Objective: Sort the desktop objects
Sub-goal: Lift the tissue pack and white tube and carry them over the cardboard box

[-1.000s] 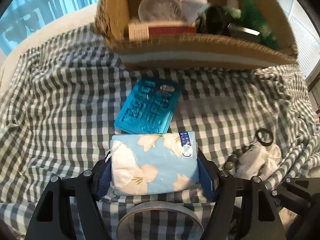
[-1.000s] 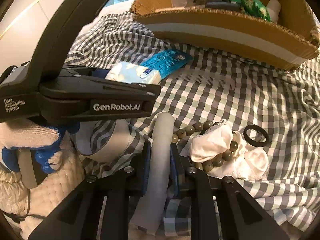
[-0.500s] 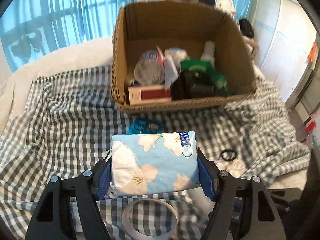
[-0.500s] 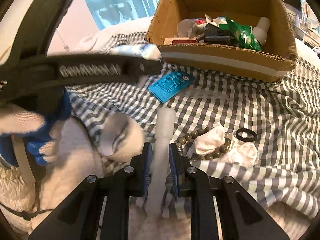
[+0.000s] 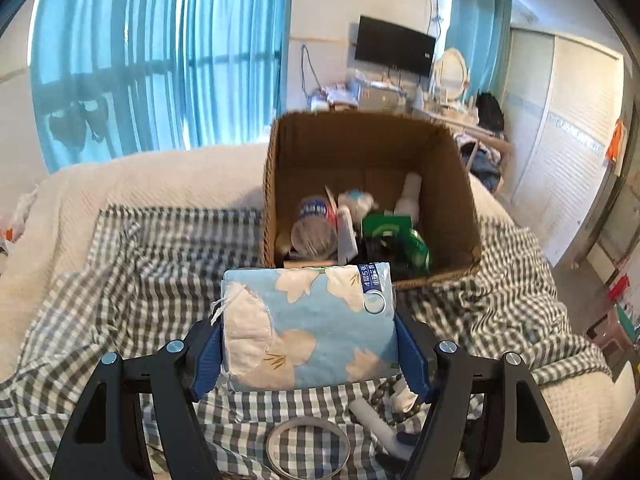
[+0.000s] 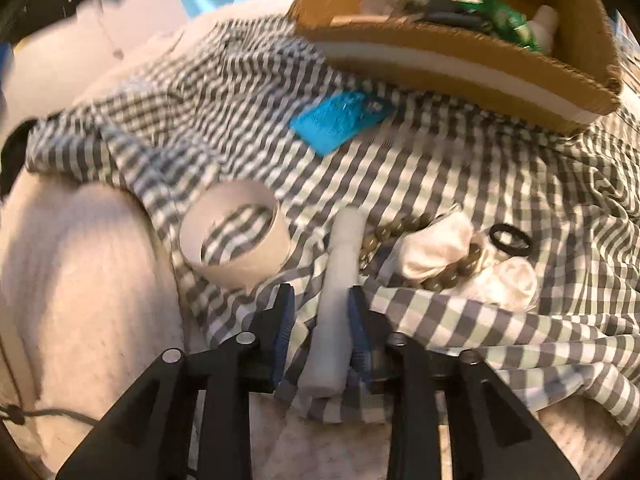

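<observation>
Both tongs share one build: left tongs (image 5: pixel 308 344) and right tongs (image 6: pixel 322 320) have matte black angular finger arms, silver round screws at the joints, and blue ribbed pads inside each fingertip.

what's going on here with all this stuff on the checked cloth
A person is sorting clutter into a cardboard box. The left hand-held gripper holds a blue floral tissue pack in the air in front of the box. The right hand-held gripper is opening around a white tube lying on the cloth.
</observation>
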